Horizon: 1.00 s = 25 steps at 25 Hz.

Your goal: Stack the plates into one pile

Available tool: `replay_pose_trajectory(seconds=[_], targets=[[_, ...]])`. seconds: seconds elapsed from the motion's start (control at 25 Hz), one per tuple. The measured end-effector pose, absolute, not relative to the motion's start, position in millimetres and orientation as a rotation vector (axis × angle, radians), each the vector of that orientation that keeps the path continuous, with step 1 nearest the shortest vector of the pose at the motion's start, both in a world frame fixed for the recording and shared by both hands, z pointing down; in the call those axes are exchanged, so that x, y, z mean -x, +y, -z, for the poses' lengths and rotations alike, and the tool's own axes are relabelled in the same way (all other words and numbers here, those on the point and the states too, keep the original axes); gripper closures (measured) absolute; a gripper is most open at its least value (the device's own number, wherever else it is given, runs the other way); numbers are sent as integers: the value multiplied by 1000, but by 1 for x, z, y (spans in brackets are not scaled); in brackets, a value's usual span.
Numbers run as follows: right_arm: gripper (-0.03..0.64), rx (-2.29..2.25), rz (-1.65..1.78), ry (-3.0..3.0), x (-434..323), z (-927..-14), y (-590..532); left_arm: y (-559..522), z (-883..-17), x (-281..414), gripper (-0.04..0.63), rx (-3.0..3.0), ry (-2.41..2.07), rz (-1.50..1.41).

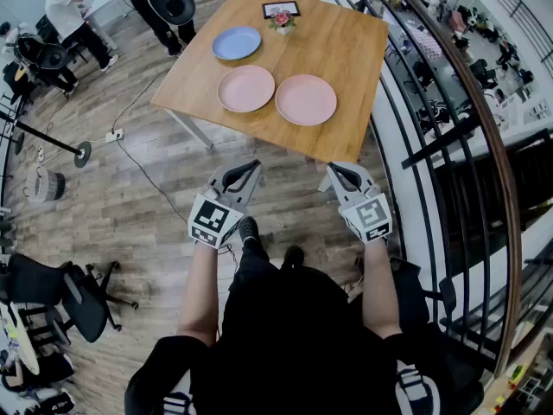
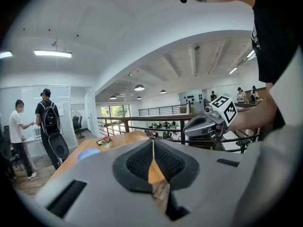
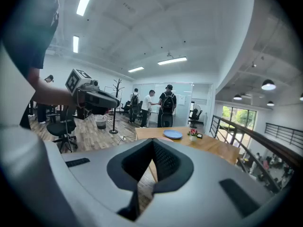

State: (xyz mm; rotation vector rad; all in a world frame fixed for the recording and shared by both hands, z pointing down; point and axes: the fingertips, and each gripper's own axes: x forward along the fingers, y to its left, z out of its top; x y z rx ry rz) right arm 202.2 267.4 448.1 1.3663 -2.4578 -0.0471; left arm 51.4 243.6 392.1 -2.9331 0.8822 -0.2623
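Observation:
Three plates lie apart on a wooden table (image 1: 346, 41): a blue plate (image 1: 237, 43) at the back left, a pink plate (image 1: 246, 88) in front of it, and a second pink plate (image 1: 306, 99) to its right. My left gripper (image 1: 251, 167) and right gripper (image 1: 332, 170) are held short of the table's near edge, both shut and empty. In the left gripper view the blue plate (image 2: 88, 153) shows beyond the shut left gripper (image 2: 152, 148), with the right gripper (image 2: 187, 129) alongside. The right gripper view shows the blue plate (image 3: 173, 134) past the shut right gripper (image 3: 152, 148).
A small flower pot (image 1: 282, 22) and a framed card (image 1: 281, 9) stand at the table's far edge. A metal railing (image 1: 449, 102) runs along the right. People stand at the far left (image 1: 73, 20). Office chairs (image 1: 60, 296) and a cable (image 1: 138, 162) are on the floor.

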Motion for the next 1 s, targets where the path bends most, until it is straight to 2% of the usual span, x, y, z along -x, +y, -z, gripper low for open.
replay_pose_trajectory(seconds=[1.0], targets=[[609,-1351,45,-2437,-185,-447,265,233,-391,-40,568,2937,878,273]])
